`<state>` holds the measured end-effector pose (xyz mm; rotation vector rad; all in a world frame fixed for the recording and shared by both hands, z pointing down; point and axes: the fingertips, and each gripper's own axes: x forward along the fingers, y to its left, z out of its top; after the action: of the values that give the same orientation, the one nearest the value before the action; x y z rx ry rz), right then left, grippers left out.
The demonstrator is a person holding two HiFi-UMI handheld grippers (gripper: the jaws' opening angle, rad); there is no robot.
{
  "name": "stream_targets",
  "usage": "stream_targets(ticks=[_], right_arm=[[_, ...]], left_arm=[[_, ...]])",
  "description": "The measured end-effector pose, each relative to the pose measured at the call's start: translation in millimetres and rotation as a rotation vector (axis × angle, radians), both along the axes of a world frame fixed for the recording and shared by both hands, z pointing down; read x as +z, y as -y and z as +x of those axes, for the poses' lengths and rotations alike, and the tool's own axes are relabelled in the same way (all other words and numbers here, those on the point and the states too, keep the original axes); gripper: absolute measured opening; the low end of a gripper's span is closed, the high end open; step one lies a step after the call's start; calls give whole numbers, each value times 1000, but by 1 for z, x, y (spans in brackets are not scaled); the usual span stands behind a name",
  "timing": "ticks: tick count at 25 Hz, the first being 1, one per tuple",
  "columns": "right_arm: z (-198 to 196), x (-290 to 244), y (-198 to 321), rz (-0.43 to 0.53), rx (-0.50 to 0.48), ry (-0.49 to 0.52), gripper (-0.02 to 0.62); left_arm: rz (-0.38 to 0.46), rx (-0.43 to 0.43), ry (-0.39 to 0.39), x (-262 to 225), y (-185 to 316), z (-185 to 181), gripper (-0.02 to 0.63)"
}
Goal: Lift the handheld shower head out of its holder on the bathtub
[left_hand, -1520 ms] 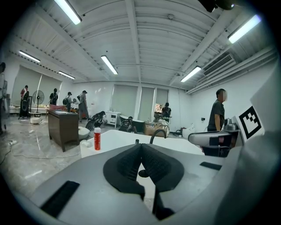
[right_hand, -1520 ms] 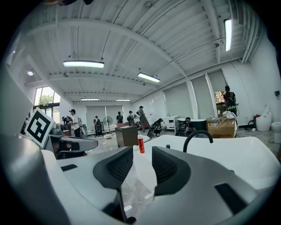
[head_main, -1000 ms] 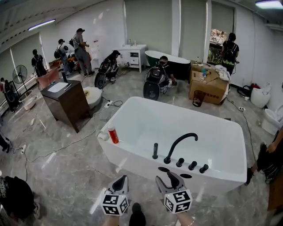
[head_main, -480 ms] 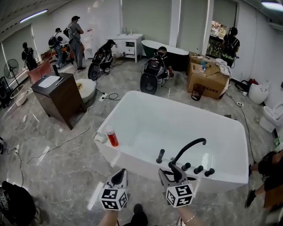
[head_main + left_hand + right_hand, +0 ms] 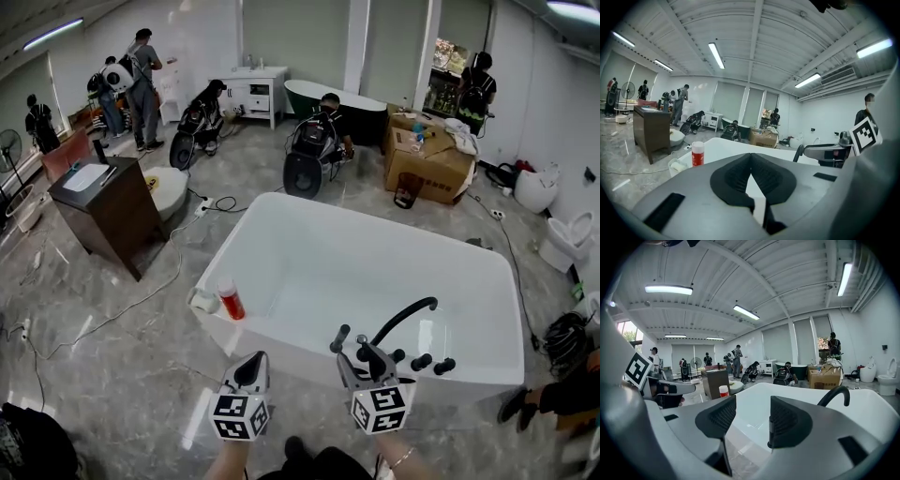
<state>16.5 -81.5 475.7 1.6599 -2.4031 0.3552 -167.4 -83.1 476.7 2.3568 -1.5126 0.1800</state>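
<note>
head view: white bathtub [image 5: 319, 272] on glossy grey marble floor [image 5: 112, 328].

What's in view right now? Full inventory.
white rectangular bathtub: one, white, centre
black curved faucet spout: one, black, tub's near rim
black handheld shower head: one, black, upright on rim, left of spout
black round knobs: three, black, right of spout
red bottle with white cap: one, red, tub's left corner
dark brown wooden cabinet: one, brown, left floor
brown cardboard box: one, brown, behind tub
people: several, mostly dark clothing, far floor
left tongs: one, grey, shut, empty
right tongs: one, grey, open, empty
</note>
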Motion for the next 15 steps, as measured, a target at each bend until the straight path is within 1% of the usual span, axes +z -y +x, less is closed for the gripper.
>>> stream_targets(ticks=[8, 15], right_arm=[[11, 9, 47, -2, 1, -24, 222], [20, 26, 95, -15, -11, -29, 224]], left_arm=[[-10, 5, 0, 7, 45, 11, 17], [-10, -16, 20, 13, 83, 16, 17]])
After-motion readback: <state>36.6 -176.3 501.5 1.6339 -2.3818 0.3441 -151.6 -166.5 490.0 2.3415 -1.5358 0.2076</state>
